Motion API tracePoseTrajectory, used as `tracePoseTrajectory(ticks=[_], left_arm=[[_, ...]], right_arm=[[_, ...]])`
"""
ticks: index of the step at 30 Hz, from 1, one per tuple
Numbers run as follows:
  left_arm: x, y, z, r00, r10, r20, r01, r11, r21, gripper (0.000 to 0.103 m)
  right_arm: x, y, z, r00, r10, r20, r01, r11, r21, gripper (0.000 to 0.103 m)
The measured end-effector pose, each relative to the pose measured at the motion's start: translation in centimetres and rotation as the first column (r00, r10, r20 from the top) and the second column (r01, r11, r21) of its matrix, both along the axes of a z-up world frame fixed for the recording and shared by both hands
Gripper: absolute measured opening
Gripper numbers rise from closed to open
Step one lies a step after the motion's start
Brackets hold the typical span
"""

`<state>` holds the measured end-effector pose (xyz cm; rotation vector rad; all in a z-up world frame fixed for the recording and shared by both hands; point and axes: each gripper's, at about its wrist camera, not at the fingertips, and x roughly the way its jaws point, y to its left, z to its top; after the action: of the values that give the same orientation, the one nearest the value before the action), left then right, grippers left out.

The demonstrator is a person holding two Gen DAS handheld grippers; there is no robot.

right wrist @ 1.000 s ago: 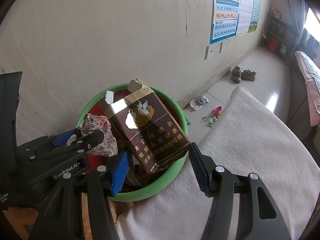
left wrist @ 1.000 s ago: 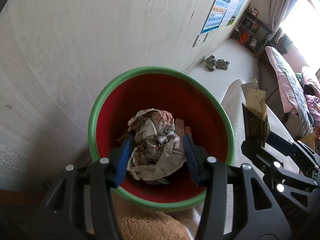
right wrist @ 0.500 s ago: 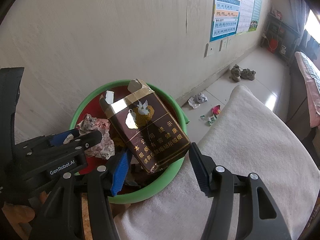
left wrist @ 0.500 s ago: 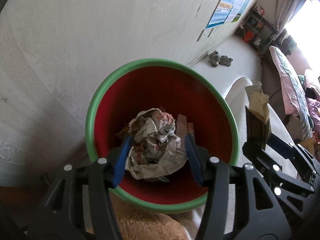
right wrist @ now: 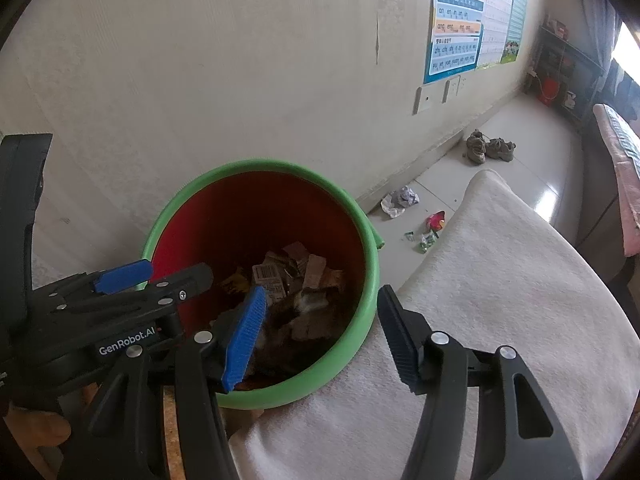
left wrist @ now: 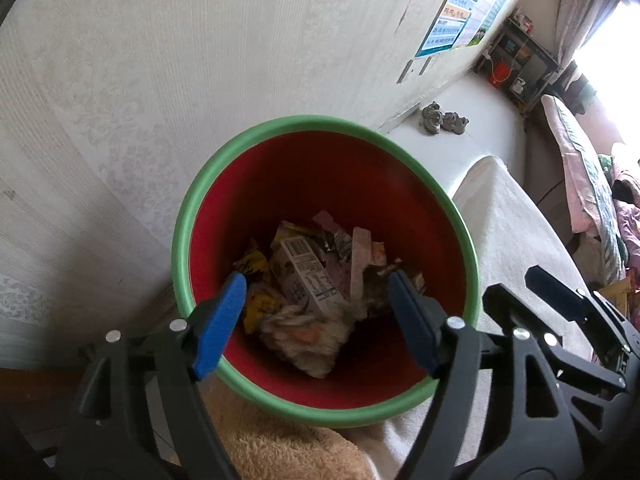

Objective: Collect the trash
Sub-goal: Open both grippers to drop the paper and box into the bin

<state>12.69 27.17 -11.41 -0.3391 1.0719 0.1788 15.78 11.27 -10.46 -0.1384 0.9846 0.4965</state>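
A red bin with a green rim [left wrist: 280, 124] stands against the wall and holds several pieces of trash. A crumpled paper ball [left wrist: 308, 332] lies in it among wrappers and a barcoded pack [left wrist: 308, 276]. My left gripper [left wrist: 316, 280] hovers over the bin; its jaws are opening and nothing is between them. In the right wrist view the bin rim [right wrist: 260, 166] sits just ahead. My right gripper [right wrist: 320, 292] stands open and empty over the bin's near edge. The left gripper [right wrist: 160, 276] reaches in from the left there.
On the floor beyond the bin lie a crumpled paper [right wrist: 400, 200] and small candy wrappers [right wrist: 434, 220]. A pair of shoes [right wrist: 488, 148] sits by the wall. A white blanket [right wrist: 500, 280] covers the surface to the right of the bin. A hand [right wrist: 36, 428] shows at lower left.
My left jaws have opened and the crumpled paper has dropped to the bottom of the bin. The brown carton held by the right gripper is gone from between its jaws.
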Motion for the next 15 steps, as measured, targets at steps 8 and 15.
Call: tracePoseTrajectory(ticks=[8,15], left_arm=[[-0.3,-0.4,0.1,1.000,0.001,0.006,-0.001,1.000,0.029,0.078],[-1.5,-3.4,1.5,0.996,-0.073,0.046,0.068,0.992,0.104,0.081]], right_arm=[[-0.7,-2.2,0.8,0.999,-0.035,-0.007,0.035,0.998,0.047,0.057],[-3.5,-6.8,2.9,0.996,-0.091,-0.012,0.092,0.988,0.128,0.057]])
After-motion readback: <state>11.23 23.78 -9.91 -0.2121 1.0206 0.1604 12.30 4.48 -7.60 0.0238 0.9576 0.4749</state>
